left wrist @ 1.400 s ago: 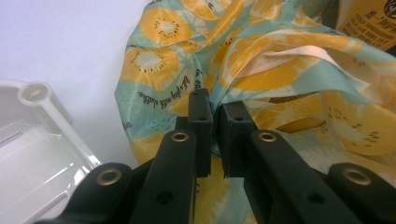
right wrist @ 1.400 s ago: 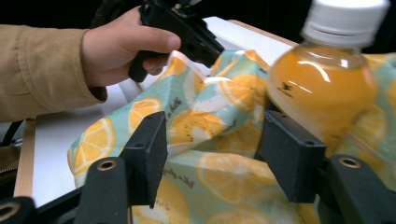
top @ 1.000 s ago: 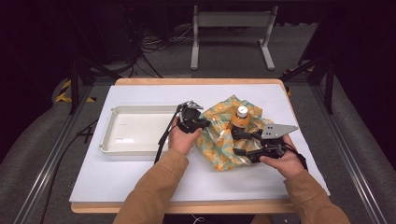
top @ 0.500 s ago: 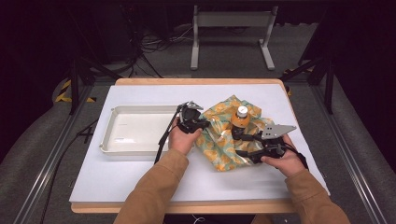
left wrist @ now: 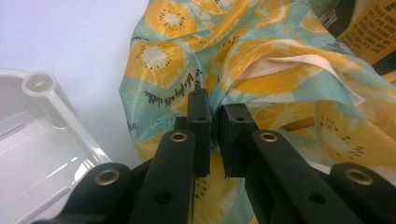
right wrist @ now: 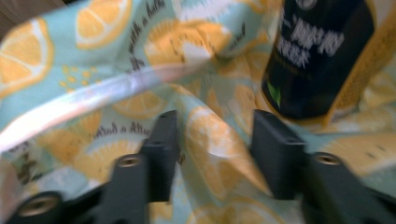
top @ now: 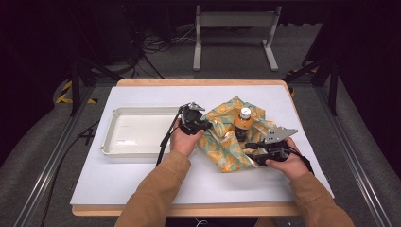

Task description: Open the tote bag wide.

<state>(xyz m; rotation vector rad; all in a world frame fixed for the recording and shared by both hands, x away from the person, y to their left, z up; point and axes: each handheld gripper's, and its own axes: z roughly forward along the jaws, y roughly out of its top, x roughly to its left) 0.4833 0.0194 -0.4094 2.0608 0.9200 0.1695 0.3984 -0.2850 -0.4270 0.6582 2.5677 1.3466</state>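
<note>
The citrus-print cloth (top: 227, 142) lies bunched on the counter (top: 142, 179) around the orange bottle (top: 242, 124), the left gripper (left wrist: 214, 140) clamped on its edge while the right gripper (right wrist: 215, 154) has just been closing its jaws over a fold, readying a wrap.

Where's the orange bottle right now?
In the high view the orange bottle stands upright on the citrus-print cloth, right of the white tray, between the two hands.

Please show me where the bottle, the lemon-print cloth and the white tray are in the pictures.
bottle (top: 243, 121): high view, on its orange body below the white cap.
lemon-print cloth (left wrist: 275, 79): left gripper view, on a yellow fruit print.
white tray (top: 142, 132): high view, on its bare floor.
</note>
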